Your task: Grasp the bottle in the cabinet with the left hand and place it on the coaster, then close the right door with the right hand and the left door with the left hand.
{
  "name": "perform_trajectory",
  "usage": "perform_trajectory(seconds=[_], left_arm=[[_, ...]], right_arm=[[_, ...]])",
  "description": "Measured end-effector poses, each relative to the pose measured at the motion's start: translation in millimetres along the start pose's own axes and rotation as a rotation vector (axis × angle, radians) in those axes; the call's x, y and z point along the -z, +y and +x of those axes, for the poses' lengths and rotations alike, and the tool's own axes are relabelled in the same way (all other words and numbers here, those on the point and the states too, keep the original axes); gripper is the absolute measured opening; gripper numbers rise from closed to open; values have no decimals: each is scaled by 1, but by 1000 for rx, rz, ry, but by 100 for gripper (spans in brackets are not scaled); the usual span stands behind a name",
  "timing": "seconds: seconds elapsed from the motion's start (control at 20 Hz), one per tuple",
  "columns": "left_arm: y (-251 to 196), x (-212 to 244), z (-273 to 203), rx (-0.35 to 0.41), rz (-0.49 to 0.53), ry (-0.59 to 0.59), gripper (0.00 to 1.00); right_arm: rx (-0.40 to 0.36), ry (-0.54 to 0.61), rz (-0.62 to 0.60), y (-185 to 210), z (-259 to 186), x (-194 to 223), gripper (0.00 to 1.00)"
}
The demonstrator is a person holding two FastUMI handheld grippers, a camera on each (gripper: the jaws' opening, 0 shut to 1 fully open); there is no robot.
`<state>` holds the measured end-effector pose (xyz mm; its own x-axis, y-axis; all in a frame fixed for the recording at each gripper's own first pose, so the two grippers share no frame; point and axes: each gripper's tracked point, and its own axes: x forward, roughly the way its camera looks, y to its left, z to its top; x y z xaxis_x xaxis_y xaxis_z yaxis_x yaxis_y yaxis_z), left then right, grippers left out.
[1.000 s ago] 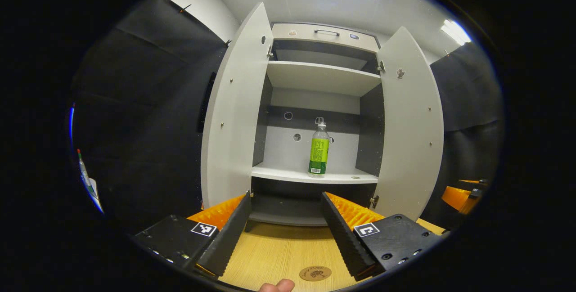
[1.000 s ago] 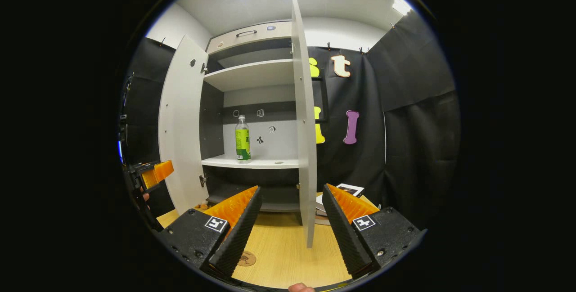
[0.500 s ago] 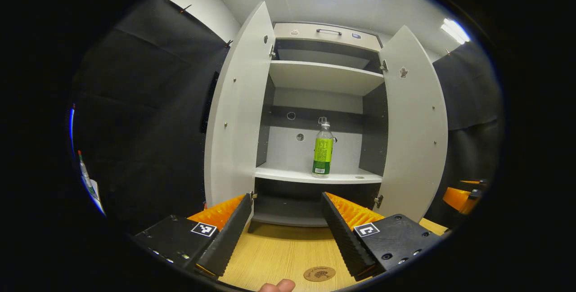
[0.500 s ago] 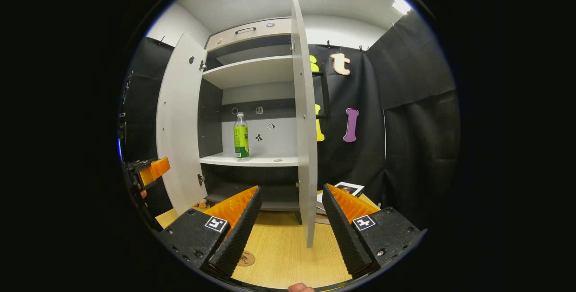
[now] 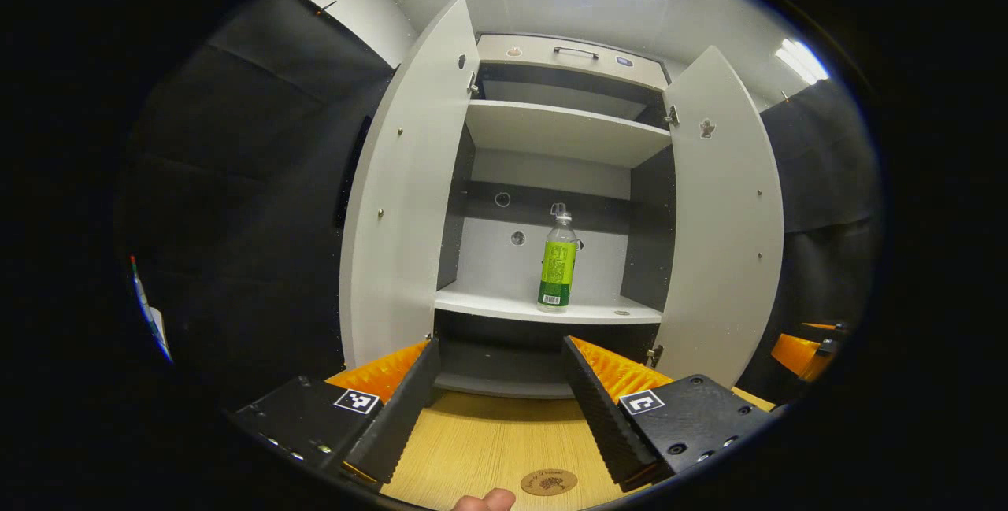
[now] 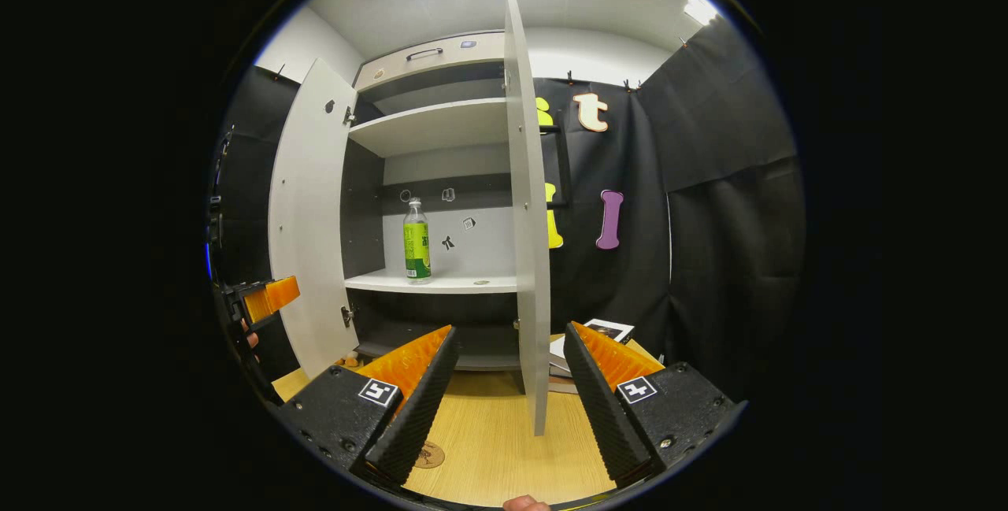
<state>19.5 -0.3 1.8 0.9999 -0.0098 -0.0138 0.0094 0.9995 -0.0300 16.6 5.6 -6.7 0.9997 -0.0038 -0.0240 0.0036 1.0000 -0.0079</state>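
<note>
Left gripper view: left hand-held gripper [image 5: 498, 409] gapes wide, empty, facing bottle [image 5: 557, 264].

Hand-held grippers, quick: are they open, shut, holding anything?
Left hand-held gripper: open, holding nothing; bottle sits on the shelf.
Right hand-held gripper: open, holding nothing.

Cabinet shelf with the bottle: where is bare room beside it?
The shelf is bare left of the bottle up to the cabinet's side wall. To its right a shorter stretch holds one small flat item. Both doors stand open, so the front is unobstructed.
</note>
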Motion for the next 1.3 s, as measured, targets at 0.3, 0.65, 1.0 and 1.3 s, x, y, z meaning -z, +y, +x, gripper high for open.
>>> perform_trajectory(seconds=[0.3,0.65,1.0,1.3], left_arm=[[-16,-13,8,47,20,-27,94],[-64,-30,62,185,-5,-24,95],[-97,-61,171,257,25,-63,94],[-108,-40,263,264,33,1,95]], right_arm=[[-10,11,8,3,-1,3,83],[-1,10,16,0,-5,2,83],[76,15,20,-26,-11,2,83],[163,28,18,-52,-13,6,83]])
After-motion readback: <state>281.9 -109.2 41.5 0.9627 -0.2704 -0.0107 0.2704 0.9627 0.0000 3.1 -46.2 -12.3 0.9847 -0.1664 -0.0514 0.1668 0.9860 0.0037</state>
